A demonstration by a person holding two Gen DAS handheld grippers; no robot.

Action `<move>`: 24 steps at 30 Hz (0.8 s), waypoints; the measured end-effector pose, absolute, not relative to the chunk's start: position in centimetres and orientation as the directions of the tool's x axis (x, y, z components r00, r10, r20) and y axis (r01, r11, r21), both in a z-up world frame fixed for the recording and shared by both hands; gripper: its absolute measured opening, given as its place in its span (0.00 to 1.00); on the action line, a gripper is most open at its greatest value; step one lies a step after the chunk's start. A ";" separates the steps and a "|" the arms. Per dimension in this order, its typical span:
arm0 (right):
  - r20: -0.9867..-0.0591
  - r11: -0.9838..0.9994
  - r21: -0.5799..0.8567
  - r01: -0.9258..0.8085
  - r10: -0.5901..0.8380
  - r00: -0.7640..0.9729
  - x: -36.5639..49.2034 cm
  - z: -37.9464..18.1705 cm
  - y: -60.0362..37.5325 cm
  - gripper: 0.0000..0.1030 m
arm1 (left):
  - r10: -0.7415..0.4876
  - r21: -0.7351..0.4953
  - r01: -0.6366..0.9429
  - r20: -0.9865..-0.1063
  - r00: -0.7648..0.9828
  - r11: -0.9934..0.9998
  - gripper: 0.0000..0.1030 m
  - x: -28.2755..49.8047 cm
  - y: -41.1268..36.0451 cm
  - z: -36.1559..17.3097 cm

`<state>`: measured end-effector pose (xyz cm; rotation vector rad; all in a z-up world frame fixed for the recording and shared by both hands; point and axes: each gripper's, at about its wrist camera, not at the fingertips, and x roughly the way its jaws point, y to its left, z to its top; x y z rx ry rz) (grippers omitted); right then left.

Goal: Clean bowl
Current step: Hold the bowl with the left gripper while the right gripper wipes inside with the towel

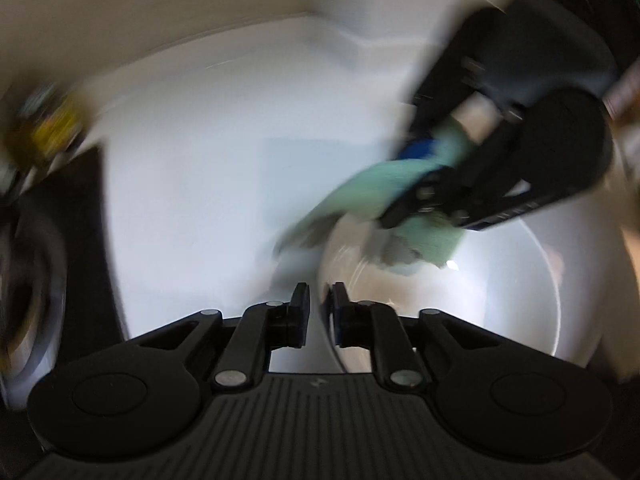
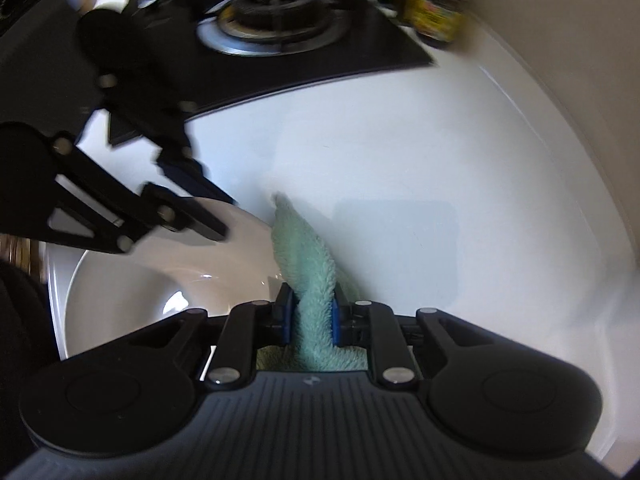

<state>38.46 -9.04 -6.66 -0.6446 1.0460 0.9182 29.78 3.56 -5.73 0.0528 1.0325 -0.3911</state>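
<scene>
Right tool [image 2: 311, 312] presses mint cloth [image 2: 308, 256] into glossy white bowl [image 2: 132, 280].

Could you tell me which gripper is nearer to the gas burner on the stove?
Left. The left gripper, clamped on the white bowl's rim, sits on the side toward the gas burner; the right gripper, holding the green cloth, is farther back.

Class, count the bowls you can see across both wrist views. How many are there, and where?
1. A white bowl sits on the white counter; the left claw grips its rim. Others may lie out of view.
</scene>
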 end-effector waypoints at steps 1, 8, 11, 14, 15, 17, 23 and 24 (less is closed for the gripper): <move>-0.918 0.532 -0.010 -0.847 0.331 0.219 38.3 -6.8 -9.7 0.13 | -0.293 -0.160 0.309 -0.843 0.451 0.937 0.20 29.3 3.7 -5.8; -0.905 0.701 0.015 -0.713 0.312 0.288 35.4 -7.5 -12.4 0.14 | -0.286 -0.156 0.312 -0.855 0.432 0.937 0.11 28.8 3.1 -7.0; -0.933 0.662 0.061 -0.747 0.304 0.193 34.4 -7.5 -12.9 0.15 | -0.316 -0.121 0.441 -0.860 0.401 0.889 0.08 29.5 2.2 -7.0; -0.958 0.594 0.080 -0.801 0.267 0.102 34.5 -7.2 -13.2 0.17 | -0.314 -0.041 0.583 -0.872 0.377 0.812 0.06 30.1 0.5 -6.8; -0.965 0.567 0.065 -0.821 0.244 0.092 34.7 -7.2 -12.9 0.17 | -0.310 -0.017 0.614 -0.874 0.374 0.790 0.06 30.2 -0.1 -6.6; -0.972 0.509 0.000 -0.860 0.203 0.121 35.3 -7.4 -11.9 0.17 | -0.307 0.019 0.670 -0.879 0.365 0.742 0.07 30.7 -0.9 -6.4; -0.956 0.425 -0.087 -0.901 0.219 0.195 36.7 -8.1 -9.6 0.16 | -0.325 0.008 0.705 -0.883 0.337 0.709 0.08 31.8 -1.2 -6.6; -0.953 0.439 -0.074 -0.895 0.232 0.193 37.0 -8.3 -9.6 0.15 | -0.332 -0.016 0.675 -0.880 0.341 0.737 0.08 31.9 -0.9 -6.6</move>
